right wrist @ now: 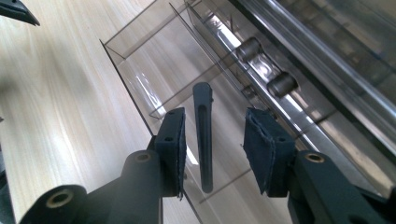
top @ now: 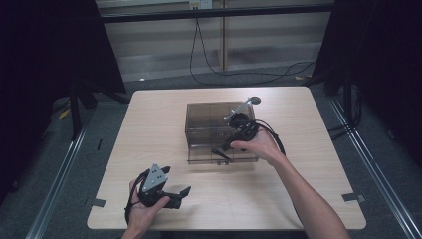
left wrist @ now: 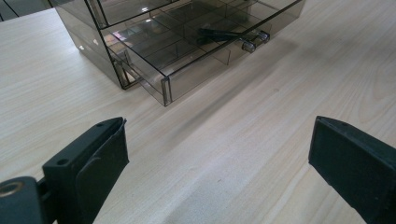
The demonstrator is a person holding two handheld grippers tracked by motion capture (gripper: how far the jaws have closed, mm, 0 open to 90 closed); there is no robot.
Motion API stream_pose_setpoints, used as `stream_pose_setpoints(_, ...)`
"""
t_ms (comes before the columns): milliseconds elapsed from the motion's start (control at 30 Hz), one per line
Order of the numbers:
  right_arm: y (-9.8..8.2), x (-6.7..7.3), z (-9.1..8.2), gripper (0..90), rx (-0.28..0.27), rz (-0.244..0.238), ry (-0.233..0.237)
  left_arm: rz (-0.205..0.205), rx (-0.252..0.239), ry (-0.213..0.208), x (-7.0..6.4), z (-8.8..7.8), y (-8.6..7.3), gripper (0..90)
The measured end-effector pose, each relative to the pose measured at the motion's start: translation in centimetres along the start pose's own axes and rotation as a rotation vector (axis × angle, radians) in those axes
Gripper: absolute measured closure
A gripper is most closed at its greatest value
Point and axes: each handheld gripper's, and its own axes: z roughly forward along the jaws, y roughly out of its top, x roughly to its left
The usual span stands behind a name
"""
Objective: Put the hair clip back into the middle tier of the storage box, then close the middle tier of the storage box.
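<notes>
Lying in the open drawer [right wrist: 140, 74]: a black pen [right wrist: 204, 135].

Left gripper [top: 180, 195] rests low near the person, jaws wide apart — right gripper [right wrist: 214, 148] reaches forward, jaws parted, gripping nothing.

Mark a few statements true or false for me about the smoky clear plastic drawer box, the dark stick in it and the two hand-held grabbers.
1. The smoky clear plastic drawer box has its bottom drawer pulled out. True.
2. The slim black stick lies on the pale wooden table. False: it lies in the open drawer.
3. The right gripper clamps the stick. False: its pads stand apart on either side of it.
4. The left gripper is open over bare table. True.
</notes>
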Motion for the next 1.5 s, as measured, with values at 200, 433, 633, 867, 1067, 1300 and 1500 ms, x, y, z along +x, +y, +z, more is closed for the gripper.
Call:
stream_pose_setpoints(200, -1.2, -0.1, -0.4, 56.1, -0.066, 0.003, -0.006, 0.004, -0.005, -0.002, -0.1, 0.1, 0.0, 4.6)
stream_pose_setpoints(433, -2.5, -0.1, -1.1, 54.5, -0.137, 0.008, -0.013, 0.005, -0.001, -0.001, -0.1, 0.1, 0.0, 4.6)
stream_pose_setpoints(633, -4.5, -0.4, -2.3, 54.4, -0.203, 0.035, -0.022, 0.005, 0.002, -0.004, -0.1, 0.2, 0.1, 4.4)
stream_pose_setpoints(867, -6.4, -0.4, -3.4, 54.4, -0.265, 0.059, -0.035, 0.009, 0.004, -0.005, -0.3, 0.3, 0.1, 4.4)
stream_pose_setpoints(1067, -7.9, -0.4, -4.1, 53.7, -0.305, 0.08, -0.051, 0.009, 0.009, 0.004, -0.3, 0.3, 0.1, 4.5)
stream_pose_setpoints(1300, -9.9, -0.2, -5.1, 51.9, -0.348, 0.103, -0.069, 0.01, 0.004, 0.003, -0.4, 0.5, 0.1, 4.7)
stream_pose_setpoints(1500, -11.6, -0.1, -5.7, 49.8, -0.38, 0.123, -0.089, 0.017, 0.011, 0.006, -0.4, 0.6, 0.2, 5.2)
